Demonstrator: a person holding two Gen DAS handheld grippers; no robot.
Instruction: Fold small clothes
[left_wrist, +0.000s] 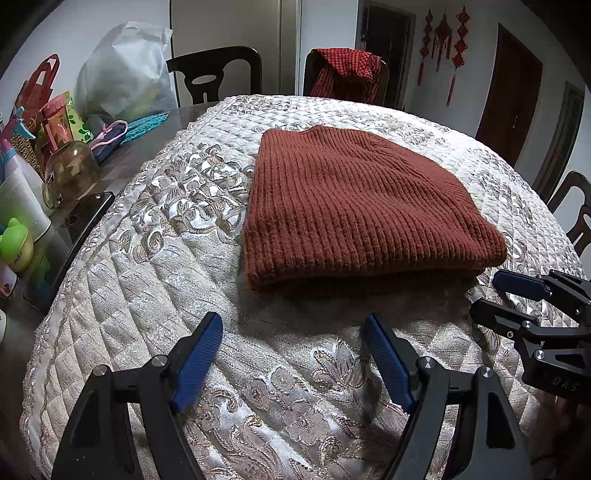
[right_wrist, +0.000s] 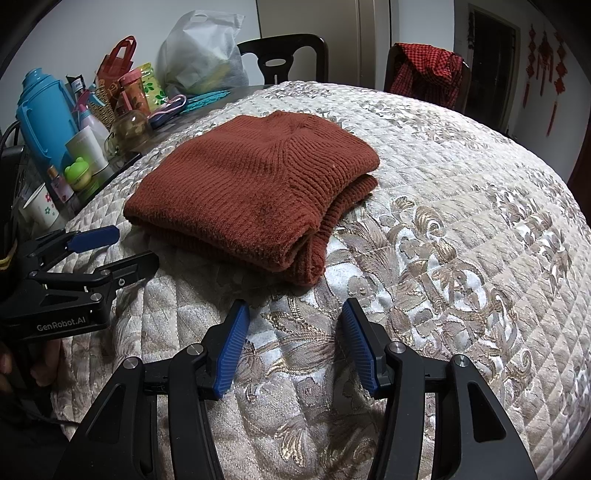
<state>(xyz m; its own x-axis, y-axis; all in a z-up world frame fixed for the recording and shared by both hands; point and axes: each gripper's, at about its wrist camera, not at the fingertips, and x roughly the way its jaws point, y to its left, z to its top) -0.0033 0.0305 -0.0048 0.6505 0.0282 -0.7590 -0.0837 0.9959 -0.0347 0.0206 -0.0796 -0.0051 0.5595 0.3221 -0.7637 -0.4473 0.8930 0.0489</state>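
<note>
the sweater (left_wrist: 362, 206) lies folded in a neat stack on the quilt (left_wrist: 147, 280), so i judge this piece done, unless one more fold is wanted. my left claw (left_wrist: 293, 354) gapes wide and my right claw (right_wrist: 291, 347) stands half open, both empty, hovering over the quilt just short of the sweater.

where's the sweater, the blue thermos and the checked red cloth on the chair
sweater (right_wrist: 255, 184), right wrist view, middle of folded top layer
blue thermos (right_wrist: 44, 122), right wrist view, its body
checked red cloth (left_wrist: 347, 70), left wrist view, part draped over the chair back
</note>
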